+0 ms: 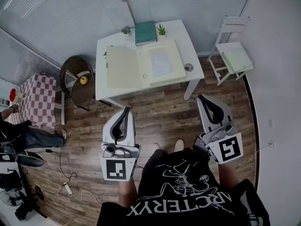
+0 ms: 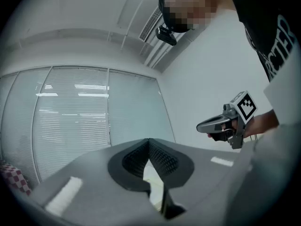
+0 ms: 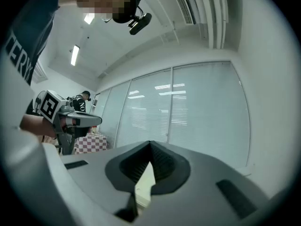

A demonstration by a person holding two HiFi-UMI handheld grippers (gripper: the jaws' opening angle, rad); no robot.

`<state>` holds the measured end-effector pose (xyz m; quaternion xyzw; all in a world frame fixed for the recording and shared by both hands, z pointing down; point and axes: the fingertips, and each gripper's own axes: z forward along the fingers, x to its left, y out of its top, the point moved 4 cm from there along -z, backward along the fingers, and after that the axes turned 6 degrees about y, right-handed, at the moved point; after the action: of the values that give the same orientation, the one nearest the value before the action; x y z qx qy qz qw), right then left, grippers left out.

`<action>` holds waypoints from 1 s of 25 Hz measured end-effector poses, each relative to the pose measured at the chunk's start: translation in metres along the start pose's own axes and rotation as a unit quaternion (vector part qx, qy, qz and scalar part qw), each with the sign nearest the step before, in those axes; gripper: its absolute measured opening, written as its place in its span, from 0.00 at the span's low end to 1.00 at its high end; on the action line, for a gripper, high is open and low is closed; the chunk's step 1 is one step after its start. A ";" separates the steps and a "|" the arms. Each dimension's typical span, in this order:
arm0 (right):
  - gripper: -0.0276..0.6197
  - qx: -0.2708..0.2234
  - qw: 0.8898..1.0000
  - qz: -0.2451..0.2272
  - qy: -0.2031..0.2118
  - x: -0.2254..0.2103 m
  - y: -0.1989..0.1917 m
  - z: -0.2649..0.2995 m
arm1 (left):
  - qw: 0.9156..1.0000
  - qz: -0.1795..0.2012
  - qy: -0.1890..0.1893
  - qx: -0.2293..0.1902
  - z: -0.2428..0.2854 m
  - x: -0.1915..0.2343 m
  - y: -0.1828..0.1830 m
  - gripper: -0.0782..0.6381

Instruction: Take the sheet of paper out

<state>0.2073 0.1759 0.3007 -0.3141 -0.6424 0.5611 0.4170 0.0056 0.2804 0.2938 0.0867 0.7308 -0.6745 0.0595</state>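
Note:
In the head view a white table (image 1: 190, 44) stands ahead of me across the wooden floor. An open cream folder (image 1: 123, 67) lies on it, with a pale sheet of paper (image 1: 161, 62) on its right half. My left gripper (image 1: 126, 110) and my right gripper (image 1: 202, 98) are held level in front of my body, well short of the table. Both are shut with nothing in them. The left gripper view shows its jaws (image 2: 149, 143) meeting, and the right gripper (image 2: 221, 124) off to the side. In the right gripper view the jaws (image 3: 150, 146) also meet.
A teal book (image 1: 145, 32) and a small potted plant (image 1: 162, 30) sit at the table's far edge. A white folding chair (image 1: 233, 55) stands right of the table, a wicker chair (image 1: 77, 79) left. A checkered table (image 1: 36, 100), a seated person (image 1: 19, 133) and floor cables (image 1: 66, 173) lie left.

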 end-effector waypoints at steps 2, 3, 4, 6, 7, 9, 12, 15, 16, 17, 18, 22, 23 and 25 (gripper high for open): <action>0.06 -0.004 1.000 0.009 0.005 0.000 0.002 -0.002 | 1.000 0.000 0.001 0.001 -0.001 0.000 0.002 0.12; 0.06 -0.006 1.000 0.011 0.007 -0.001 0.003 -0.002 | 1.000 0.000 0.003 0.001 -0.001 -0.001 0.002 0.12; 0.06 -0.007 1.000 0.010 0.009 -0.001 0.004 -0.003 | 1.000 -0.001 0.005 0.001 -0.001 -0.001 0.003 0.12; 0.06 -0.008 1.000 0.006 0.015 -0.003 0.004 -0.003 | 1.000 -0.002 0.010 0.001 0.001 -0.001 0.004 0.12; 0.06 -0.008 1.000 0.005 0.018 -0.004 0.004 -0.003 | 1.000 -0.003 0.012 0.000 0.002 -0.003 0.004 0.12; 0.06 -0.012 1.000 0.004 0.021 -0.008 0.003 -0.005 | 1.000 -0.003 0.016 -0.003 0.004 -0.007 0.006 0.12; 0.06 -0.014 1.000 0.006 0.025 -0.014 0.001 -0.008 | 1.000 0.000 0.018 -0.003 0.008 -0.014 0.006 0.12; 0.06 -0.010 1.000 0.008 0.028 -0.022 -0.003 -0.009 | 1.000 0.000 0.020 0.003 0.014 -0.019 0.004 0.12; 0.06 -0.009 0.999 0.009 0.029 -0.024 -0.004 -0.010 | 1.000 -0.001 0.022 0.005 0.016 -0.021 0.003 0.12; 0.06 -0.008 0.999 0.010 0.031 -0.027 -0.006 -0.010 | 1.000 -0.002 0.024 0.005 0.018 -0.023 0.004 0.12; 0.06 -0.007 0.999 0.012 0.033 -0.030 -0.007 -0.010 | 1.000 -0.001 0.024 0.000 0.020 -0.026 0.005 0.12; 0.06 -0.005 0.999 0.018 0.037 -0.042 -0.015 -0.005 | 1.000 0.000 0.025 -0.015 0.030 -0.032 0.006 0.12; 0.06 -0.005 0.999 0.020 0.039 -0.043 -0.017 -0.003 | 1.000 -0.003 0.025 -0.002 0.032 -0.032 0.002 0.12; 0.06 -0.003 0.999 0.020 0.044 -0.046 -0.022 0.005 | 1.000 -0.003 0.025 0.007 0.040 -0.029 -0.002 0.12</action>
<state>0.2255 0.1294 0.3132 -0.3521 -0.6189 0.5528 0.4328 0.0322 0.2386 0.2984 0.1024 0.7275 -0.6773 0.0385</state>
